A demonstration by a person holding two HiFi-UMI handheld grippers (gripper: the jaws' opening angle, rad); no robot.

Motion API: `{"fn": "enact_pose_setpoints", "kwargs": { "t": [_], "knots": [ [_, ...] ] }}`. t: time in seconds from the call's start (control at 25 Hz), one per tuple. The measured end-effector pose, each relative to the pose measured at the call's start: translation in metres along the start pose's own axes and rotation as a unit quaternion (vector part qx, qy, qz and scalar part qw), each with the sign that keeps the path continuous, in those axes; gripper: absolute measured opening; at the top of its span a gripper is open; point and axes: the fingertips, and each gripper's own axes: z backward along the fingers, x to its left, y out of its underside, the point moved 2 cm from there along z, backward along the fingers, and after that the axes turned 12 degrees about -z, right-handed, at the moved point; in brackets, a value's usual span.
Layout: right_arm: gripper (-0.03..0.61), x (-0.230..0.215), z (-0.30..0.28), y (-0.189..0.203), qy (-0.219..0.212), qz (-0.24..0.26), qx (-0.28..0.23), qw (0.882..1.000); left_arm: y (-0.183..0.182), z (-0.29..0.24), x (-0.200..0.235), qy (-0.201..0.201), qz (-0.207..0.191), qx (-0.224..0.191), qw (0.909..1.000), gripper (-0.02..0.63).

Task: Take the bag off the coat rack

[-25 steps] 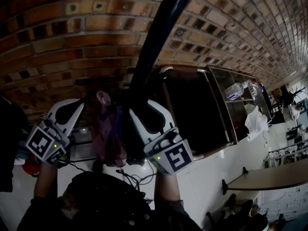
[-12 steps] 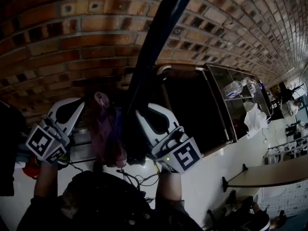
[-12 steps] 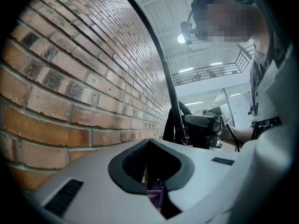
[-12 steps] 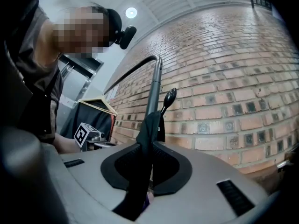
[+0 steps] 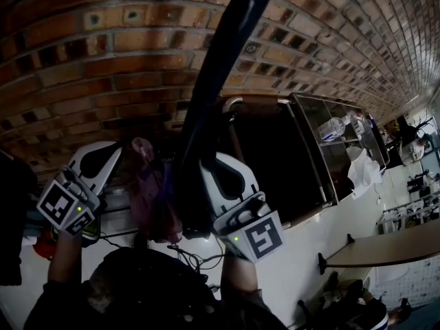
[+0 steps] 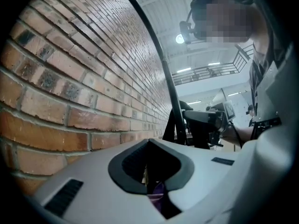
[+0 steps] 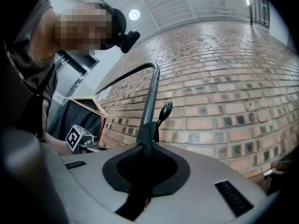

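Note:
The dark coat rack pole [image 5: 214, 81] rises against a brick wall. A pink and purple bag [image 5: 152, 192] hangs beside the pole, between my two grippers. My left gripper [image 5: 113, 153] is at the bag's left side. In the left gripper view its jaws [image 6: 154, 186] are shut on a fold of purple bag fabric [image 6: 160, 194]. My right gripper [image 5: 204, 162] is at the pole. Its jaws [image 7: 142, 190] have just been closing and now pinch the bag's black strap [image 7: 145, 141], which runs up to the pole [image 7: 150, 92] beside a knobbed hook [image 7: 166, 110].
The brick wall [image 5: 103, 53] is close behind the rack. A dark cabinet [image 5: 275, 157] with a shelf and a bottle [image 5: 335, 128] stands to the right. A dark garment on a wooden hanger [image 7: 86, 104] hangs at the left. Cables [image 5: 192, 253] lie on the floor below.
The right gripper's jaws have closed onto the black strap, and its marker cube has shifted slightly down and right. The left gripper and the bag have stayed put.

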Motion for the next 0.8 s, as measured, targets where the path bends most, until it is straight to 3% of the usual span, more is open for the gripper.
{"fn": "enact_pose_setpoints", "kwargs": {
  "t": [0.32,0.8],
  "knots": [
    [0.040,0.000,-0.005,-0.020,0.000,-0.006,-0.013,1.000,-0.001,-0.012,0.011,0.012,-0.002,-0.004,0.9999,0.014],
    [0.040,-0.010,-0.008,-0.036,-0.008,-0.080,-0.074,0.994,0.001,-0.028,0.033,0.021,-0.001,-0.005,0.9998,0.014]
  ]
}}
